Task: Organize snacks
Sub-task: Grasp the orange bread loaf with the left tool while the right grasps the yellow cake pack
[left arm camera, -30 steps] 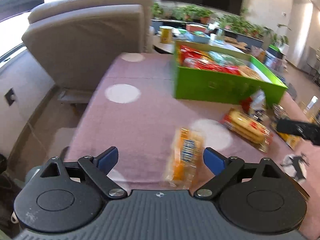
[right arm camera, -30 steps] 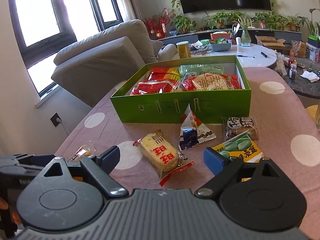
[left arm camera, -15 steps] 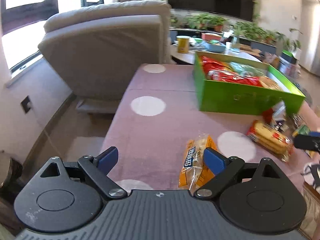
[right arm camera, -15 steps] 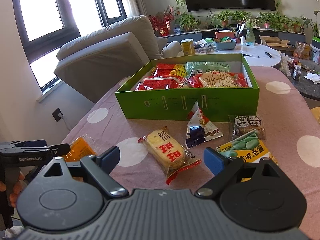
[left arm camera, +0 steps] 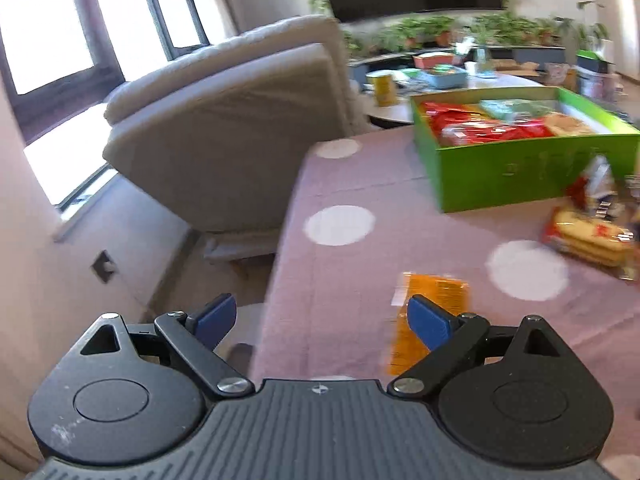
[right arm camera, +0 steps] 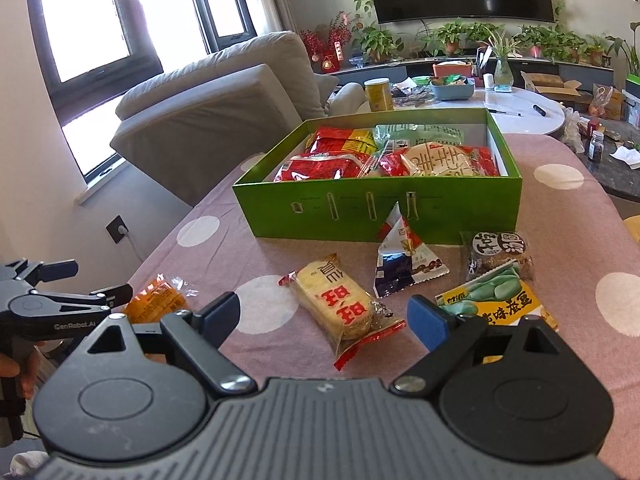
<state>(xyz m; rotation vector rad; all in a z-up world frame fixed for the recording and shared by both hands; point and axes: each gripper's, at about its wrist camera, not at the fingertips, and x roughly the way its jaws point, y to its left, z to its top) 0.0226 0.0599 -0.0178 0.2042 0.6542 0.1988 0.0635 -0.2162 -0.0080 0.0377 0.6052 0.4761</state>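
Left gripper [left arm camera: 322,318]: my fingers are spread wide, nothing between the pads; I hang low over the near-left edge of the table [left arm camera: 360,184].
Right gripper [right arm camera: 324,318]: my fingers stand partly apart and empty, hovering above the loose snacks.
Orange pack [left arm camera: 434,320]: lies flat on the cloth, just ahead of my left fingers and off to their right side; my right pad [left arm camera: 428,322] covers part of it. From the right wrist view the same pack [right arm camera: 158,300] sits at the table's left edge, right beside the left gripper [right arm camera: 68,294].
Long axis: it seems to run away from me, roughly along my pointing line, though the left view is blurred and I would not swear to it.
Nearer hand: the left, plainly; the right is well apart from this pack.
What the move turns on: I judge the left fingers must shift right to straddle the pack across its narrow width.
Box [right arm camera: 400,212]: green, open, at the far middle of the table, already holding red and green packs.
Rice cracker [right arm camera: 340,304]: just ahead of my right fingers, lying diagonally, red characters on it.
Triangle pouch [right arm camera: 404,256]: stands against the box front.
Bean pack [right arm camera: 492,300]: yellow-green, Chinese writing.
Writing: "GenRobot.AI" on the left gripper's body; nothing legible on the orange pack.
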